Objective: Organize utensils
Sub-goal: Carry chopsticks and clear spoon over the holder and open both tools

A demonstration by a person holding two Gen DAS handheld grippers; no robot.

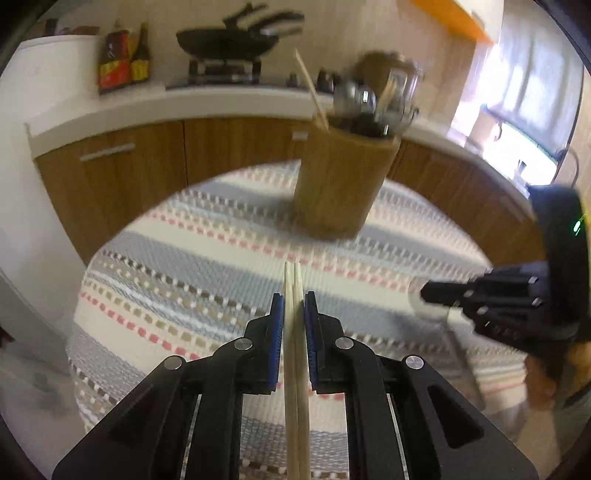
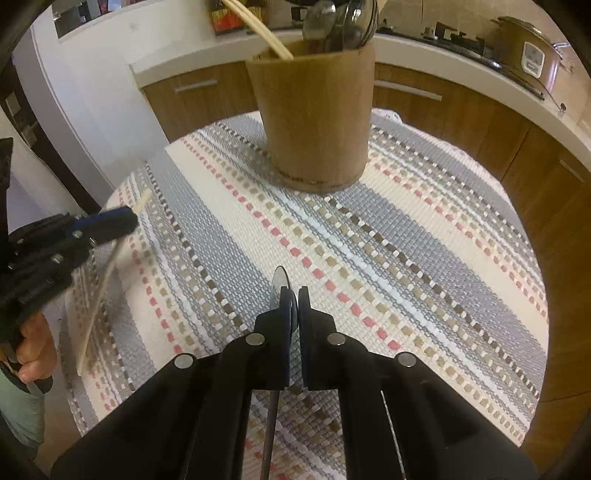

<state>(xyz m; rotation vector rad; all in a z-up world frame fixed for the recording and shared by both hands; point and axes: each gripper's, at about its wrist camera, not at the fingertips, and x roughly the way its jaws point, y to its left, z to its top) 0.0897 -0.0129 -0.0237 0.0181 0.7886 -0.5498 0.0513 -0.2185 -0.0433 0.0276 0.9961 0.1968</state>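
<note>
A wooden utensil holder (image 1: 341, 184) (image 2: 317, 118) stands at the far side of the round table, holding several metal spoons (image 1: 354, 99) (image 2: 340, 22) and a chopstick (image 1: 312, 92) (image 2: 266, 37). My left gripper (image 1: 294, 301) (image 2: 135, 216) is shut on a pair of pale chopsticks (image 1: 295, 369) (image 2: 98, 295), held above the cloth at the left. My right gripper (image 2: 293, 293) (image 1: 424, 295) is shut on a metal spoon (image 2: 279, 282), its bowl sticking out past the fingertips and its handle (image 2: 269, 432) running back under the gripper.
The table wears a striped woven cloth (image 1: 192, 266) (image 2: 388, 258). Behind it runs a counter (image 1: 147, 107) with wooden cabinets, a wok on a stove (image 1: 227, 44), sauce bottles (image 1: 123, 59) and a brown cooker (image 2: 532, 59).
</note>
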